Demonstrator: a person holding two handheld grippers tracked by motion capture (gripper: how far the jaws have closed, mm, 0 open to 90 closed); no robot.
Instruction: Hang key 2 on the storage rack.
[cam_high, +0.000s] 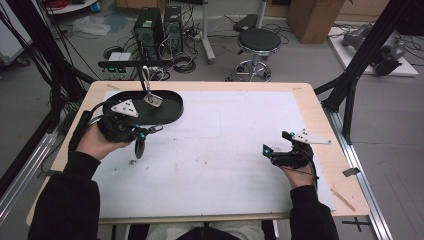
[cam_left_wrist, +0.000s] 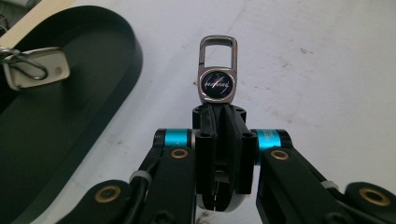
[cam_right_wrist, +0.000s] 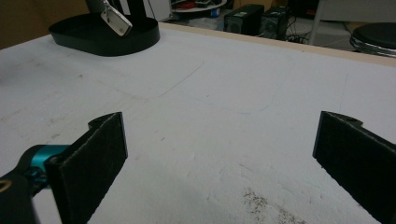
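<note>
My left gripper (cam_left_wrist: 219, 112) is shut on a key ring. Its silver clasp with a round black emblem (cam_left_wrist: 216, 70) sticks out past the fingertips. In the high view the left gripper (cam_high: 156, 128) hovers just in front of the black oval tray (cam_high: 172, 112), and a dark oval part of the key ring (cam_high: 139, 148) hangs beneath it. A white key fob (cam_high: 153, 99) with a metal ring lies in the tray (cam_left_wrist: 116, 60); the fob (cam_left_wrist: 39, 70) is at the left of the left gripper view. My right gripper (cam_high: 276, 143) rests at the table's right, open, with nothing between its pads (cam_right_wrist: 100, 154).
A white mat (cam_high: 225, 140) covers most of the wooden table (cam_high: 310, 107). Small dark crumbs (cam_right_wrist: 254, 200) lie on the mat near the right gripper. Beyond the table's far edge are a round stool (cam_high: 258, 42), computer towers (cam_high: 160, 27) and cables on the floor.
</note>
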